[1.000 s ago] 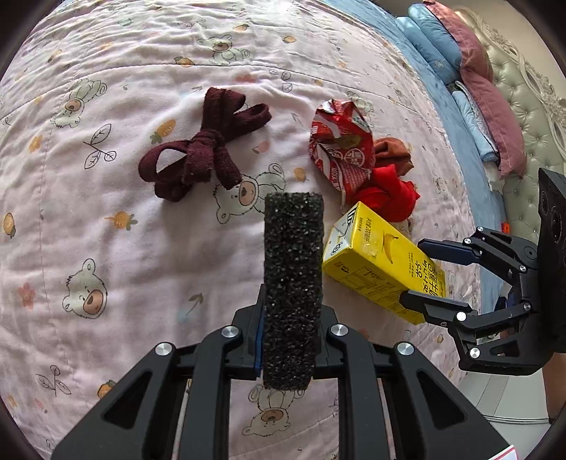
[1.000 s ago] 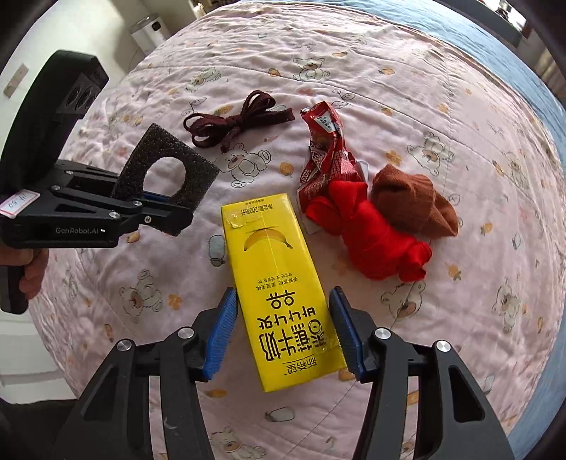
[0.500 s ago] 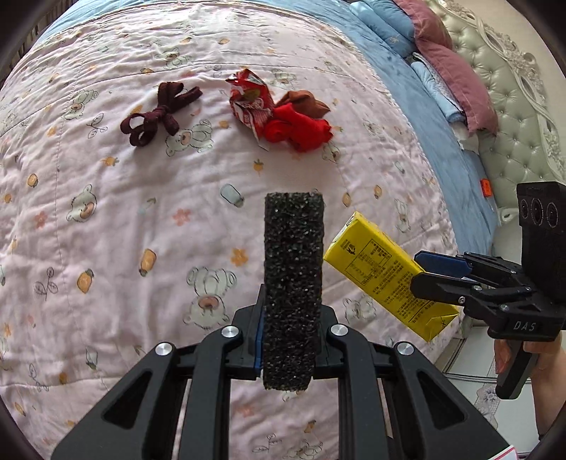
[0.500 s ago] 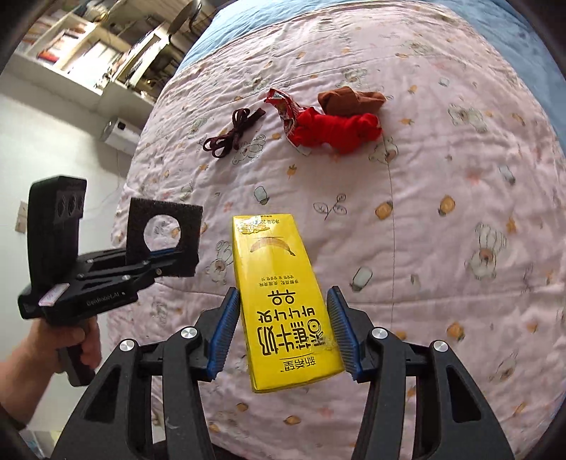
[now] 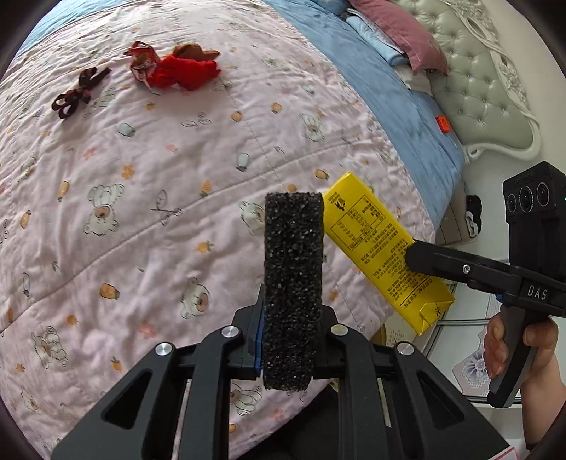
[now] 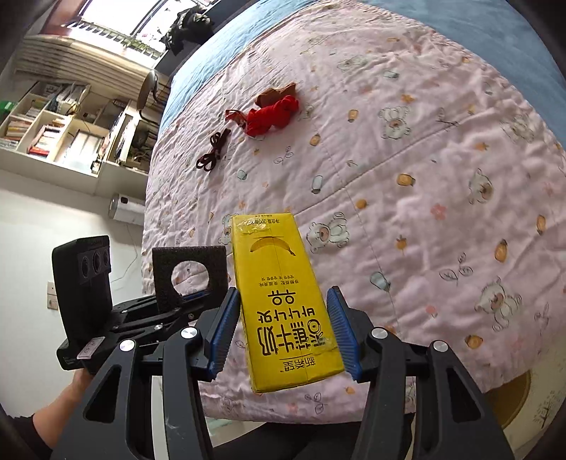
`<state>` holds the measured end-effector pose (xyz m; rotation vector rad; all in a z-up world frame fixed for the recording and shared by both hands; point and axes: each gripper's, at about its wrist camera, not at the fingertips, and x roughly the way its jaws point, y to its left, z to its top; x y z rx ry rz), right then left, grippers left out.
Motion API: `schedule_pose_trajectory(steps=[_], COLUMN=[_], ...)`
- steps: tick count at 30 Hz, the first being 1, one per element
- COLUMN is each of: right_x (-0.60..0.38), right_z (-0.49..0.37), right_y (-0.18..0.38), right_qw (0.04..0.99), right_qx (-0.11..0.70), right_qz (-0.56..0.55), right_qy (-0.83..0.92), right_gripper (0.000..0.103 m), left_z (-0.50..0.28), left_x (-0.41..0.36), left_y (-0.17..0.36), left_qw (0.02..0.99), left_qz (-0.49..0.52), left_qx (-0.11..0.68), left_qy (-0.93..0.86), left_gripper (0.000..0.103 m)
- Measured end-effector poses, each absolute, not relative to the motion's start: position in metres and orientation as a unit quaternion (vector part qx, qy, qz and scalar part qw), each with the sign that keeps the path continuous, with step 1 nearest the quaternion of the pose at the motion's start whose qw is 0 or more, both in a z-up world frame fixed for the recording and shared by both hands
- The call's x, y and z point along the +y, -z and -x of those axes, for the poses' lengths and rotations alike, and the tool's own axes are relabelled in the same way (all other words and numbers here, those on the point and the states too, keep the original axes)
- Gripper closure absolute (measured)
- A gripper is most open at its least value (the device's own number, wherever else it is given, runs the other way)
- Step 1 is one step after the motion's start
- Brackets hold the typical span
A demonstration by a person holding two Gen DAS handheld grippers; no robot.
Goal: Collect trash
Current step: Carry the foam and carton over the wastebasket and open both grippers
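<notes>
Both grippers have lifted off the pink bear-print quilt [image 5: 148, 184] toward its edge: left gripper [image 5: 290, 339] clamps a black foam block [image 5: 293, 283], right gripper [image 6: 283, 329] grips a yellow milk carton [image 6: 283, 300].

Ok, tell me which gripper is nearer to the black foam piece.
Left. The left gripper is clamped on the black foam piece; the right gripper holds the yellow carton just beside it.

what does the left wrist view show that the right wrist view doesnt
Only the left wrist view: the tufted headboard and stacked pillows. Only the right wrist view: bookshelves, a window, and the round hole through the black foam piece. Both: the yellow milk carton in the right gripper, the red cloth, dark ribbon and pink quilt.
</notes>
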<state>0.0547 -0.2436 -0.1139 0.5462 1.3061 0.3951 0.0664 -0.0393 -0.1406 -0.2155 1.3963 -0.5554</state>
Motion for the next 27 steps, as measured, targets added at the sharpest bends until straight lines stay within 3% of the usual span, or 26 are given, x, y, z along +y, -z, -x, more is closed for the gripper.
schedule_pose_trajectory(steps=[10,27], right_x=[-0.351,-0.545], right_z=[0.04,0.289], right_y=[0.114,0.142], right_qw=[0.753,0.733], right_qx=[0.568,0.54], right_qz=[-0.316,-0.404], right_qy=[-0.106,0.084], right_gripper=[0.053,0.053], left_z=[-0.006,0.15], left_x=[-0.167,-0.394], left_y=[0.144,0.182], left_qw=[0.68,0.567], left_qz=[0.033,-0.082], left_qx=[0.652,0.683], left_qy=[0.334,0.453], left_gripper=[0.086,0.086])
